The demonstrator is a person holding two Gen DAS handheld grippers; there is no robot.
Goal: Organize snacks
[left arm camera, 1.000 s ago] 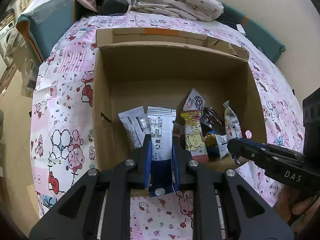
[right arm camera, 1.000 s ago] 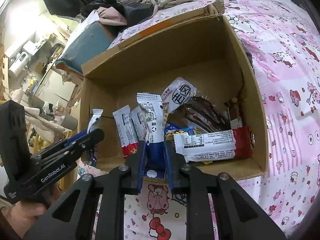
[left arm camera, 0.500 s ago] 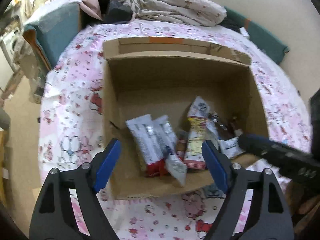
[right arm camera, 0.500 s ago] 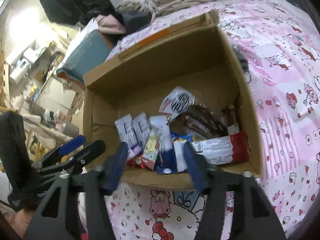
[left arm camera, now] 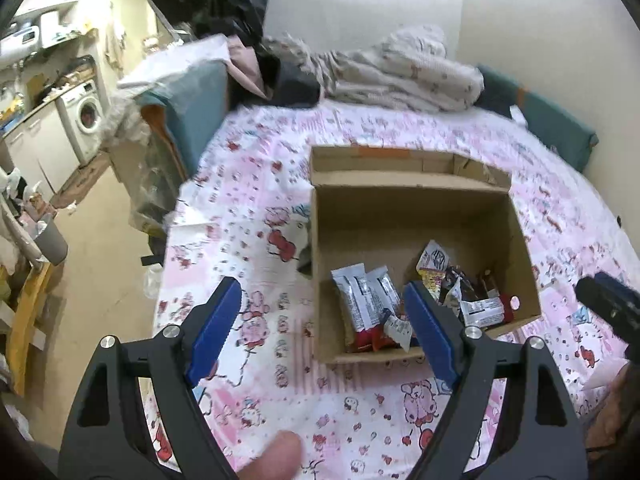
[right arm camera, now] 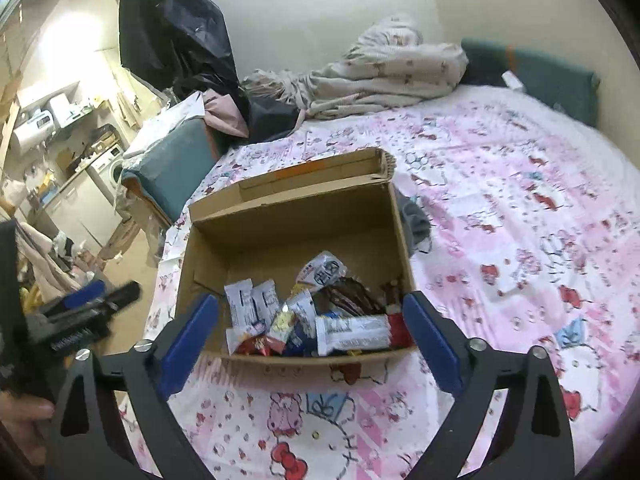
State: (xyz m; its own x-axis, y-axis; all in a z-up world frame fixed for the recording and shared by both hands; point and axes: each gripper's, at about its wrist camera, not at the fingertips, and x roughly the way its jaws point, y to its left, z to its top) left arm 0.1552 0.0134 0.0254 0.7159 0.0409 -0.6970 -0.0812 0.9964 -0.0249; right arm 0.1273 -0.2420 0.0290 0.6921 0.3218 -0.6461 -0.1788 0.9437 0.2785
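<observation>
An open cardboard box (left arm camera: 400, 208) (right arm camera: 280, 232) sits on the bed with several snack packets heaped against its near wall. Among them are two white-grey packets (left arm camera: 356, 300) (right arm camera: 248, 304) and a white bar wrapper with a red end (right arm camera: 352, 330). My left gripper (left arm camera: 322, 292) hangs open above the box's near left corner, holding nothing. My right gripper (right arm camera: 311, 300) is raised before the box's near wall; its jaws are opening and nothing is gripped. Each gripper shows at the edge of the other's view: the right gripper (left arm camera: 608, 304) and the left gripper (right arm camera: 92, 304).
The pink cartoon-print bedsheet (right arm camera: 520, 208) spreads around the box. A crumpled blanket (left arm camera: 400, 76) and teal cushions (right arm camera: 176, 168) lie at the far end. Grey cloth (right arm camera: 416, 216) pokes out beside the box. The bed's left edge drops to the floor (left arm camera: 100, 220).
Both grippers were shut on blue-and-white packets at the box's near wall. They have opened, dropped the packets into the box and pulled back and upward.
</observation>
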